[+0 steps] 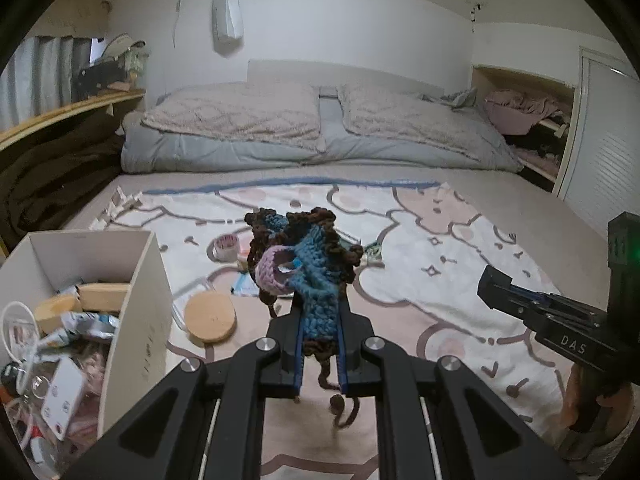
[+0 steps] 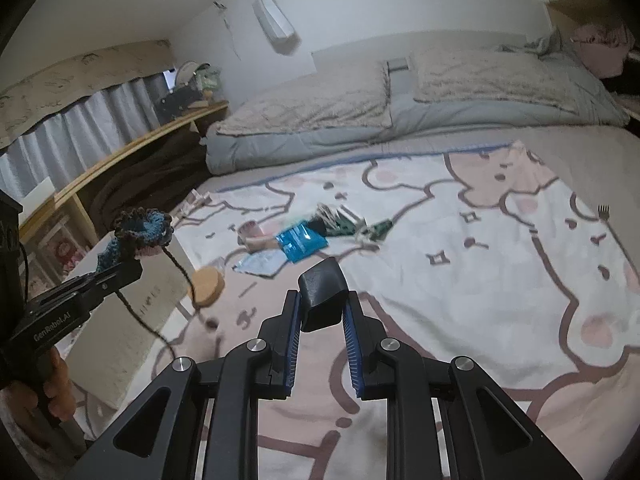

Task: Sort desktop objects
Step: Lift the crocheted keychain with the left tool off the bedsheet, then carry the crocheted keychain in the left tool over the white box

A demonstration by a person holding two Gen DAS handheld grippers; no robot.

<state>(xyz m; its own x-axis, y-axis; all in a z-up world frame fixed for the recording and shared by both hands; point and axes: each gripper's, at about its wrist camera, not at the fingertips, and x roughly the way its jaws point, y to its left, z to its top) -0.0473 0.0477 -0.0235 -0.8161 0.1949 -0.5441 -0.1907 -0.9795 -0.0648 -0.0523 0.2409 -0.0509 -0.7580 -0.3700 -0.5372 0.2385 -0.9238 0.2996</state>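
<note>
Crocheted piece (image 1: 304, 264): coarse yarn, matt, knobbly. Round coaster (image 1: 210, 319): pale wood or cork, smooth. Blue packet (image 2: 301, 241): glossy plastic; blanket (image 2: 480, 280): soft matt cloth.

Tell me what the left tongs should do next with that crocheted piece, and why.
Probably swing the left tongs left over the white box and release. They are shut on the crocheted piece, held clear of the blanket, and the box beside them already holds sorted items.
</note>
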